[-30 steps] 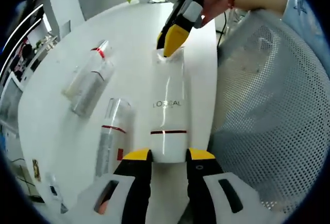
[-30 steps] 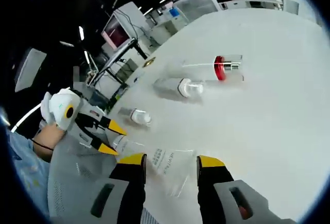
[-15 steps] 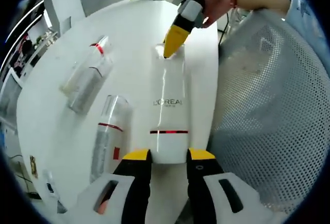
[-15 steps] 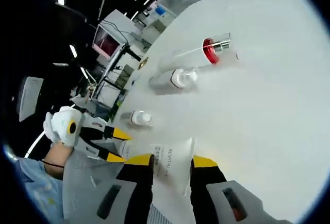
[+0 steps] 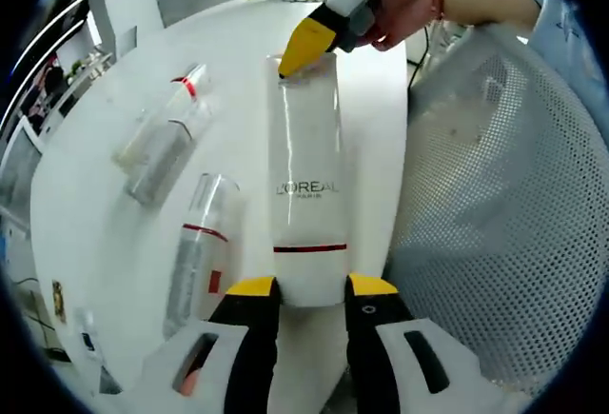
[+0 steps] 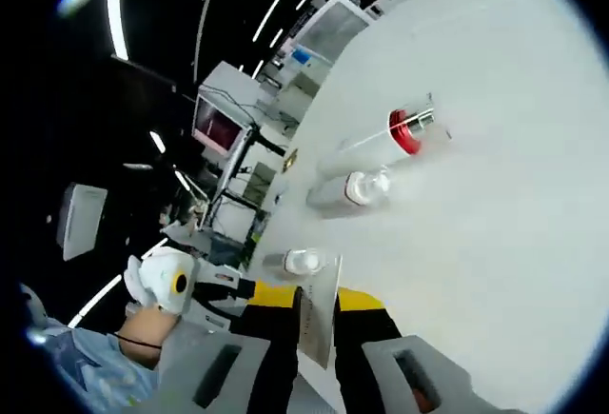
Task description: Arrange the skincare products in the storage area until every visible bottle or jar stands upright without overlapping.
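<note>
Both ends pinned: the left hand-held gripper [image 5: 301, 290] pinches the base of the white L'Oreal tube [image 5: 304, 186], while the right hand-held gripper [image 6: 306, 297] clamps its flat crimped end. Left of the tube, two clear bottles [image 5: 162, 143] lie flat on the white surface [image 5: 105, 224]; a mesh basket [image 5: 495, 224] sits on the right.
</note>
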Motion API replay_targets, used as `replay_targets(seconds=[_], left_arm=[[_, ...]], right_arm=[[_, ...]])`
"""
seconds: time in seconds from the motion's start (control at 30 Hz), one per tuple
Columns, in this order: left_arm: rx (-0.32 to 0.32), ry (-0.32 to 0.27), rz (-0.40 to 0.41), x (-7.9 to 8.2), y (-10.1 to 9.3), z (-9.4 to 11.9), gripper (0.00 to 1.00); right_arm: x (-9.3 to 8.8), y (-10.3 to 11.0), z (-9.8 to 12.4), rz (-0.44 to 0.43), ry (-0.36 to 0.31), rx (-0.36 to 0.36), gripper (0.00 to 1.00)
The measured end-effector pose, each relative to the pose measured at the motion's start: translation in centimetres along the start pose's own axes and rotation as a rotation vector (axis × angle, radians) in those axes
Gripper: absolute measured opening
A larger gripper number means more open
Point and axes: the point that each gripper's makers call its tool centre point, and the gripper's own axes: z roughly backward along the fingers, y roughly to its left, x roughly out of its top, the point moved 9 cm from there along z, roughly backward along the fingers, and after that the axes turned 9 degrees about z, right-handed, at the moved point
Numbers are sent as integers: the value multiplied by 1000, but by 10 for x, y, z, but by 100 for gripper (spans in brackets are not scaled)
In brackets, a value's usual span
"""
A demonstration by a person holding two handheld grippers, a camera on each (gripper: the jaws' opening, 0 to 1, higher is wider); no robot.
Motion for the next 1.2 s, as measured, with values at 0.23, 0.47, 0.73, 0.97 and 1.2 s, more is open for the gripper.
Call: replay_targets(seconds=[0.23, 0.47, 0.73, 0.97, 1.2], left_arm=[[-8, -15, -20, 4, -5, -3, 27], [-8, -23, -2, 4, -4, -3, 27], [23, -26, 28, 7, -7, -5, 28], [38, -33, 31, 9, -8, -6, 29], [43, -55, 44, 12, -9, -9, 29]], right_arm=[[-17, 31, -24, 285, 185, 14, 14], [-19, 28, -20, 235, 199, 7, 14], [-11, 42, -21, 334, 192, -38, 12], [-6, 62, -28, 445, 142, -115, 12], [-4, 81, -34, 496, 114, -235, 11]])
